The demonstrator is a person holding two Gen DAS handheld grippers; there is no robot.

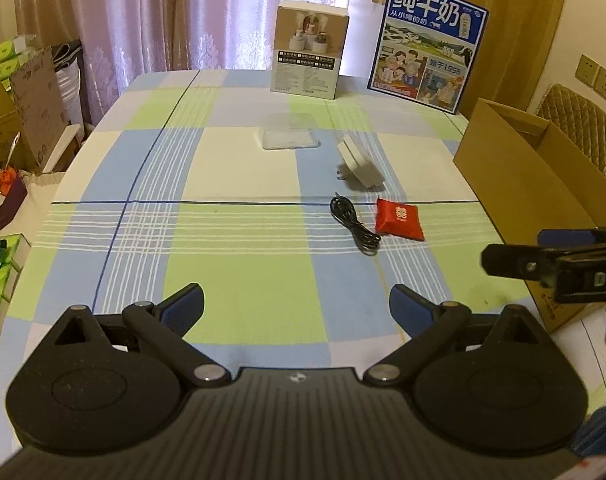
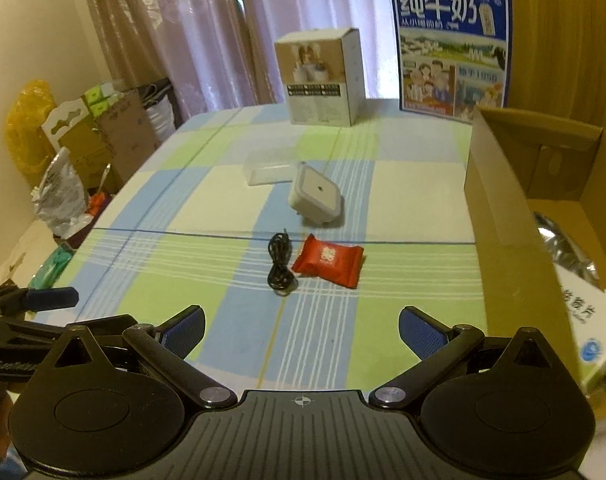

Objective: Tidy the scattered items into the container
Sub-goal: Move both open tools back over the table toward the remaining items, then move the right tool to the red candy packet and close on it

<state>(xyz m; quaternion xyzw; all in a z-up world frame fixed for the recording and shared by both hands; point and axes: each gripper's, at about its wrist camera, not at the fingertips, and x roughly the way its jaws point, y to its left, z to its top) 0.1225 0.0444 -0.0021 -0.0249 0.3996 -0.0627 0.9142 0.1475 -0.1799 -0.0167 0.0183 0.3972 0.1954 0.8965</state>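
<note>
Both the left gripper [image 1: 297, 306] and right gripper [image 2: 301, 328] hover with jaws spread and empty. On the checked tablecloth [image 1: 231, 248] lie a black cable [image 2: 279, 264], red packet [image 2: 329, 260] and white plug [image 2: 313, 194], left of the open cardboard box [image 2: 503, 200].

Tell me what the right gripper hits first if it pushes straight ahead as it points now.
Probably the black cable, coiled just ahead of the open right gripper, with the red packet beside it. Depth is uncertain; if it travels above the table, it may pass over both.

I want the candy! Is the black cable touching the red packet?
Apart. The right wrist view shows a strip of tablecloth between the black cable and the red packet.
</note>
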